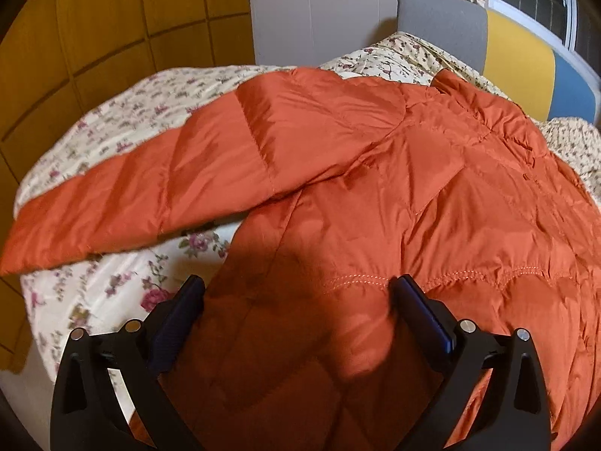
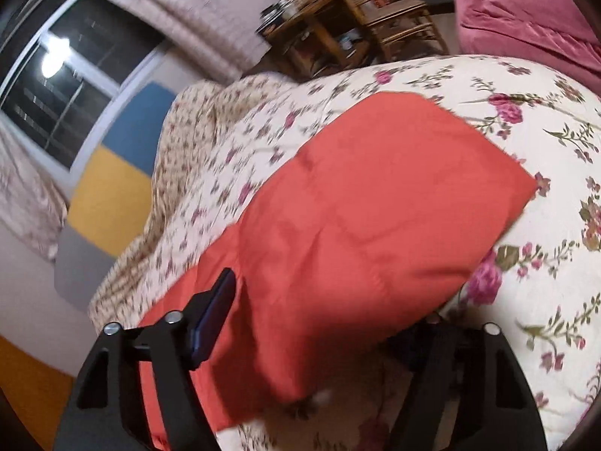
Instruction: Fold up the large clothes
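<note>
Nearest, the left gripper (image 1: 298,289) is standing with its jaws spread wide over the lower body of the orange jacket (image 1: 394,195), the fabric bulging up between the blue-padded fingers (image 1: 176,323) with no pinch visible. The right gripper (image 2: 330,300) is hovering with its jaws partly apart around a fold of a sleeve (image 2: 357,203); one finger is lying hidden under the cloth, so I cannot tell whether it is gripping. The jacket is lying spread across the bed, on the floral quilt (image 1: 112,131), its other sleeve (image 1: 150,188) stretching out sideways. It is a puffy, shiny garment, quilted in stitched panels and creasing softly. The quilt is showing pink roses on cream. Farther off, a padded headboard (image 1: 518,49) in grey, yellow and blue is standing beneath a window (image 2: 56,86), and a wooden chair (image 2: 390,11) is sitting beyond the bed.
</note>
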{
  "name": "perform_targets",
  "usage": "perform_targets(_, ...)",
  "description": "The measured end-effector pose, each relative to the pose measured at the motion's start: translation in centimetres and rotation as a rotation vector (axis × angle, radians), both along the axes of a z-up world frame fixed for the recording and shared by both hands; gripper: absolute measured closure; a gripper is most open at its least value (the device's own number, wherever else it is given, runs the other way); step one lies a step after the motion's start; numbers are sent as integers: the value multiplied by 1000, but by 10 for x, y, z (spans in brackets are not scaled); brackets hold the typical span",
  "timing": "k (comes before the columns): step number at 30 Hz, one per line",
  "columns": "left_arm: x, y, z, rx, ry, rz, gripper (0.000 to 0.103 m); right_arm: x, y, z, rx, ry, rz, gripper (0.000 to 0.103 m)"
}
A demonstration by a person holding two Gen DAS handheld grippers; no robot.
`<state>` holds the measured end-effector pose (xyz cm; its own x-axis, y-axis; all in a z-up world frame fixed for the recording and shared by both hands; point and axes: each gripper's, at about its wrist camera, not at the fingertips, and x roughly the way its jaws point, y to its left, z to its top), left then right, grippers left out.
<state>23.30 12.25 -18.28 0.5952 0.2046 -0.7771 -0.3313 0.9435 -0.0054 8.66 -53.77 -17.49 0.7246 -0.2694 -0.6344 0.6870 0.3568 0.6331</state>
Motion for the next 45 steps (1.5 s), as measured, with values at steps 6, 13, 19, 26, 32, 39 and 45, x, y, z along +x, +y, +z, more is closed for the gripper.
perform_targets(6, 4, -3, -7, -5, 19, -6, 3, 0, -10, 2, -43, 57, -52, 74)
perform_targets(13, 2, 0, -8, -30, -3, -5, 3, 44, 24, 37, -243, 118, 45, 89)
perform_targets(19, 1, 0, -8, -28, -17, -2, 3, 76, 93, 80, -481, 52, 211, 90)
perform_targets(26, 0, -1, -9, -17, -23, 1, 3, 121, 208, 110, -805, -20, 496, 91)
perform_targets(32, -1, -2, -9, -9, -30, 4, 3, 151, 293, 100, -931, -63, 691, 94)
perform_targets(39, -1, -3, -9, -1, -37, 8, 3, 168, 370, 86, -991, -134, 859, 94)
perform_targets(45, -2, -4, -10, 5, -44, 11, 3, 171, 434, 71, -1084, -188, 1051, 95)
